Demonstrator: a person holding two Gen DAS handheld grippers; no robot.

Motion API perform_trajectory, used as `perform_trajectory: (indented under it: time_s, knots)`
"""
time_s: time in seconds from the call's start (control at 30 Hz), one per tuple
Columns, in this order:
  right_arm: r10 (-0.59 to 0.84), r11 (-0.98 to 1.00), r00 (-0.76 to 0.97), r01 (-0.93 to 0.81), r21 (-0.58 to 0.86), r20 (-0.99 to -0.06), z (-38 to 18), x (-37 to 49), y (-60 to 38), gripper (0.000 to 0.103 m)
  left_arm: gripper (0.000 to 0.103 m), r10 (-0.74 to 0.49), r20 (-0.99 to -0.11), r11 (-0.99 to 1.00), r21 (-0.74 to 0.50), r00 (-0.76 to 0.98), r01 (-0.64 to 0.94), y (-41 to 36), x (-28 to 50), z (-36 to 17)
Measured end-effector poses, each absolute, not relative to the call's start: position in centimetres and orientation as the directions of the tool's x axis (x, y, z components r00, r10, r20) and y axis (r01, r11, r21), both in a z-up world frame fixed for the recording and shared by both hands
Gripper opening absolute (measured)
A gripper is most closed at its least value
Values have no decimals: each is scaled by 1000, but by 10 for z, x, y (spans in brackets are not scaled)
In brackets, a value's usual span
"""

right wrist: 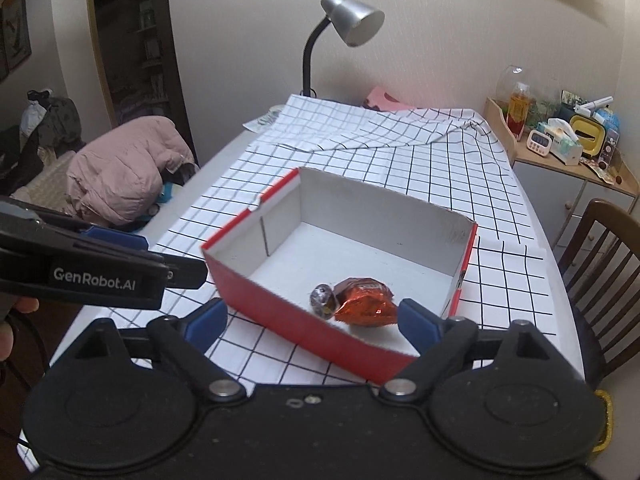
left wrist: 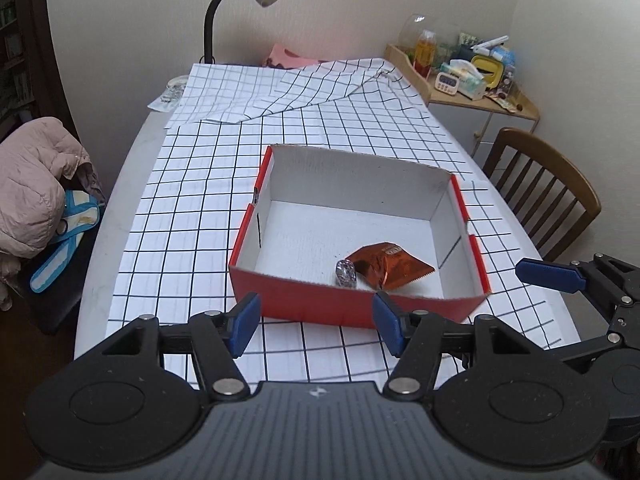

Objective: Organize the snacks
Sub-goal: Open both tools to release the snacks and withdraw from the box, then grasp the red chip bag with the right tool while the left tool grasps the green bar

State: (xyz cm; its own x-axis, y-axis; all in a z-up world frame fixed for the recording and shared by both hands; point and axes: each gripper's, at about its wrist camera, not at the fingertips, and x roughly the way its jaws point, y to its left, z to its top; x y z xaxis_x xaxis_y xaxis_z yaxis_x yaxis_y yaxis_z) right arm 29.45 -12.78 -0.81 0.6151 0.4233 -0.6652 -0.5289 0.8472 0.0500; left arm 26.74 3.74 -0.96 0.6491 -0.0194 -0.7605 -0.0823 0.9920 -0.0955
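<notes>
Red box (left wrist: 304, 300) on checked cloth (left wrist: 192, 208) — orange packet (left wrist: 388, 266), foil sweet (left wrist: 346, 273) inside

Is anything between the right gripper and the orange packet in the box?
Only the red box's near wall. The orange snack packet lies just behind it beside a small foil-wrapped candy. The box is open on top, and the right gripper, open and empty, can reach from above.

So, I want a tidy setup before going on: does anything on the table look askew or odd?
The checked tablecloth is rumpled and folded over itself at the far end. In the red box, an orange snack packet and a small silver-wrapped sweet lie together.
</notes>
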Motion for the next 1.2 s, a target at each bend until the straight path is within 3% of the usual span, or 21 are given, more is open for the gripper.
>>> perform_trajectory:
  time_s: [0.07, 0.13, 0.2, 0.37, 0.7, 0.9, 1.2]
  knots:
    - [433, 845, 620, -531, 57, -654, -5, 285, -130, 95, 61, -22, -754, 992, -96, 657, -78, 37, 257, -6]
    - [443, 844, 625, -533, 64, -643, -1, 275, -132, 102, 61, -23, -748, 992, -97, 664, -76, 35, 246, -3]
    - [452, 841, 630, -536, 67, -631, 1, 264, -134, 102, 63, -23, -740, 993, -97, 672, -73, 35, 236, -1]
    - [474, 833, 626, -546, 86, -620, 3, 243, -138, 102, 78, -38, -725, 989, -127, 688, -79, 41, 210, 2]
    - [495, 822, 613, -560, 103, -616, -5, 211, -148, 102, 84, -64, -727, 982, -169, 684, -88, 53, 167, -11]
    - [498, 812, 577, -573, 114, -647, -28, 193, -152, 102, 89, -71, -768, 974, -191, 636, -122, 68, 150, -42]
    - [459, 827, 499, -543, 147, -735, -81, 182, -145, 102, 89, 29, -828, 979, -91, 560, -185, 76, 126, -96]
